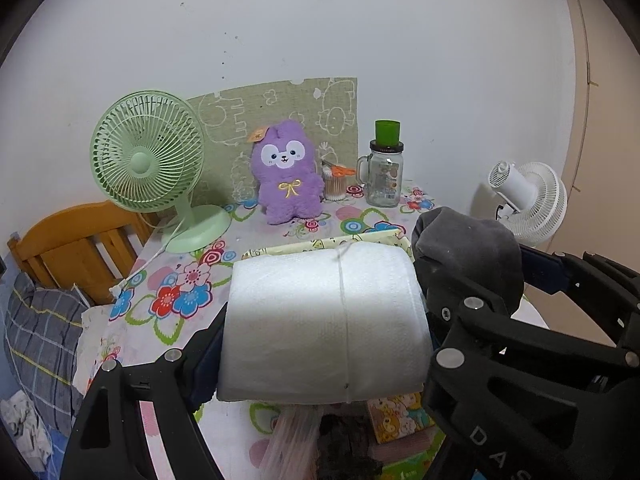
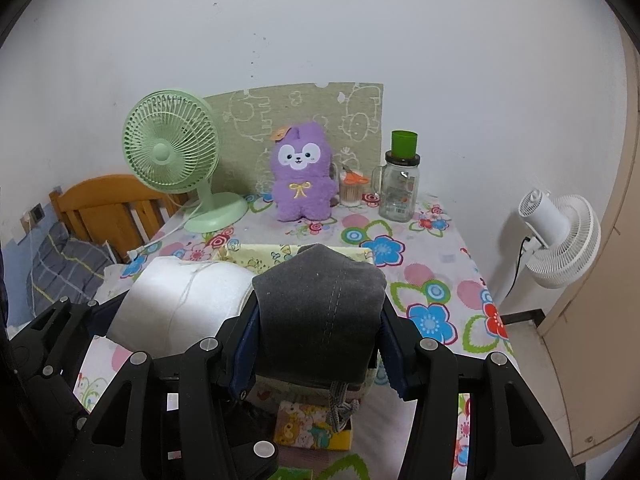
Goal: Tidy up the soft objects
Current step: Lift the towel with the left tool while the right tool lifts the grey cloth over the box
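Between left tongs [image 1: 324, 332], white roll [image 1: 324, 320], right tongs [image 2: 318, 344] clamping grey cloth [image 2: 320, 308]

Black hand-held gripper [image 2: 320, 344], blue pads [image 2: 244, 354], silver screws

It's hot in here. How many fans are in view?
2: a green fan at the table's back left beside the plush, and a white fan off the table's right edge.

Yellow box [image 2: 256, 258] — mostly hidden behind bundles
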Action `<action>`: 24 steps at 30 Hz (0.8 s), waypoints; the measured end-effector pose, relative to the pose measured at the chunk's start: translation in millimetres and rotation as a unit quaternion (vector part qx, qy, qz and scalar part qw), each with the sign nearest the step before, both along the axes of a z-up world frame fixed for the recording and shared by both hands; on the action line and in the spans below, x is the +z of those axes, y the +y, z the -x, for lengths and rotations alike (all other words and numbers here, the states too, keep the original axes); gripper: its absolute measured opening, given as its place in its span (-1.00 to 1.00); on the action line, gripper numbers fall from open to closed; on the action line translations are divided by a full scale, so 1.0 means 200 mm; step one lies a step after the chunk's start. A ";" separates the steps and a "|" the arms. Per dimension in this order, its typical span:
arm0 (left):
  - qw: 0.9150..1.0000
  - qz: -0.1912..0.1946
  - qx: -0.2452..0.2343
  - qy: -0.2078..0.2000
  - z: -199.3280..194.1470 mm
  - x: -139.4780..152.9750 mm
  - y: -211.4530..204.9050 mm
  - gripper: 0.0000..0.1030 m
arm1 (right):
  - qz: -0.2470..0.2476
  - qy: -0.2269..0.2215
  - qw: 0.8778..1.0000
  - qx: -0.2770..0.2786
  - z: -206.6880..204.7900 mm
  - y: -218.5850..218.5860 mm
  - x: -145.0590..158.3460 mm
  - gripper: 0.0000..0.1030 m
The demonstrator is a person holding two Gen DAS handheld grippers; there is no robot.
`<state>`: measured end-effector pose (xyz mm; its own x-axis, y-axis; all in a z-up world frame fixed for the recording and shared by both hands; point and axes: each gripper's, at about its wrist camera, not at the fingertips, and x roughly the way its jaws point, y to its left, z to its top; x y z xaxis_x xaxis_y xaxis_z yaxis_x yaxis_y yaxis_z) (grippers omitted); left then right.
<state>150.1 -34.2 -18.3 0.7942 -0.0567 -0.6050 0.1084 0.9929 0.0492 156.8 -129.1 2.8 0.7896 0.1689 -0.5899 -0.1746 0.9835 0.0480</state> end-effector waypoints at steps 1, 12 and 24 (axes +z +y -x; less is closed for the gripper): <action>1.000 -0.001 0.000 0.000 -0.01 0.00 0.00 0.65 | -0.001 0.000 1.000 0.000 -0.01 0.00 0.00 0.10; 1.000 0.003 0.011 0.025 -0.20 -0.05 0.01 0.65 | -0.016 0.025 1.000 -0.004 -0.22 0.00 -0.07 0.10; 0.998 0.005 0.012 0.055 -0.36 -0.14 0.05 0.66 | -0.016 0.057 0.998 -0.006 -0.38 0.04 -0.18 0.10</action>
